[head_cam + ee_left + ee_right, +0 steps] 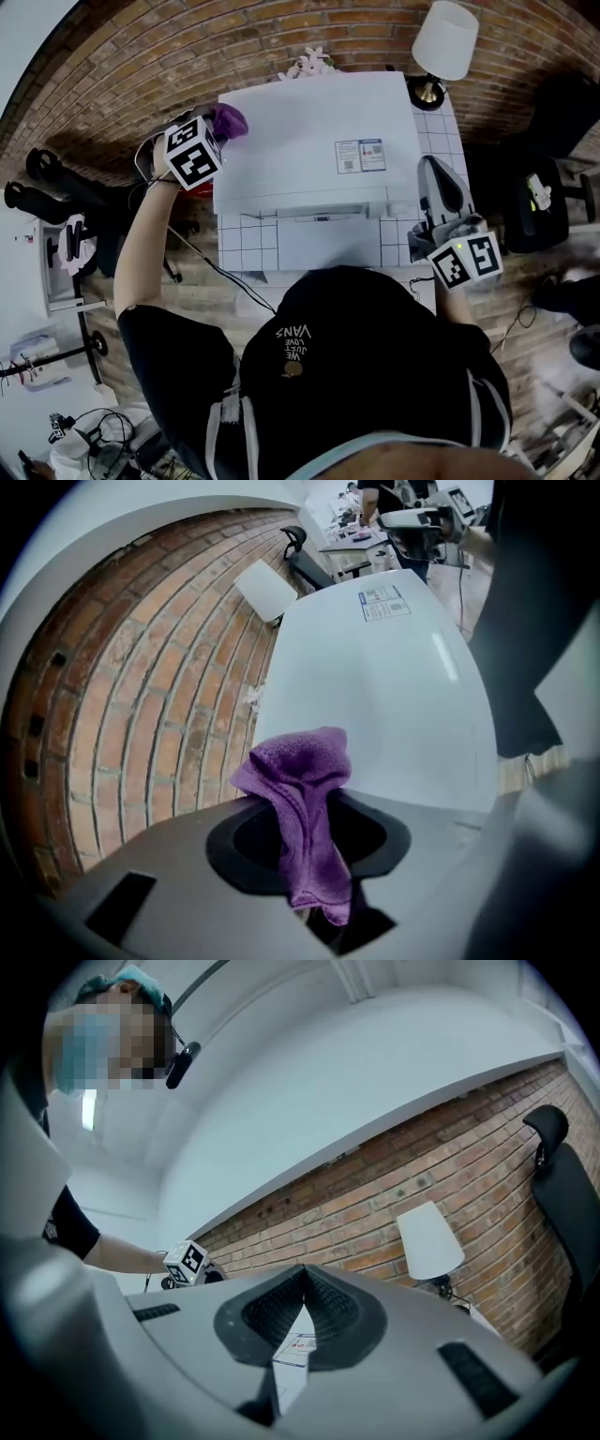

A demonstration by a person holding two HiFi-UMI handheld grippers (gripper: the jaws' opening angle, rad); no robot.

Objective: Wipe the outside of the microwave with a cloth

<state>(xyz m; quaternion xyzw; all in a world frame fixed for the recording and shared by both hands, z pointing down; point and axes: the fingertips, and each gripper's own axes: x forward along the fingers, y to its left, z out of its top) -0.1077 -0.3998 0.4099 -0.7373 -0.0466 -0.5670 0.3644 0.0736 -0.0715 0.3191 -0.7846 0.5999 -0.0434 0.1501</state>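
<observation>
The white microwave [309,141] stands on a tiled table against the brick wall, and I look down on its top. My left gripper [221,127] is at the top's back left corner, shut on a purple cloth [231,119]. In the left gripper view the cloth [298,761] hangs bunched from the jaws over the microwave's white top [375,686]. My right gripper [434,169] is beside the microwave's right side, apart from it. Its jaws [302,1283] meet at the tips with nothing held.
A white-shaded lamp [445,42] stands at the table's back right corner, and white flowers [309,64] lie behind the microwave. The tiled table [246,239] shows in front of the microwave. A black chair [539,202] is to the right. A cable [225,272] hangs at the left front.
</observation>
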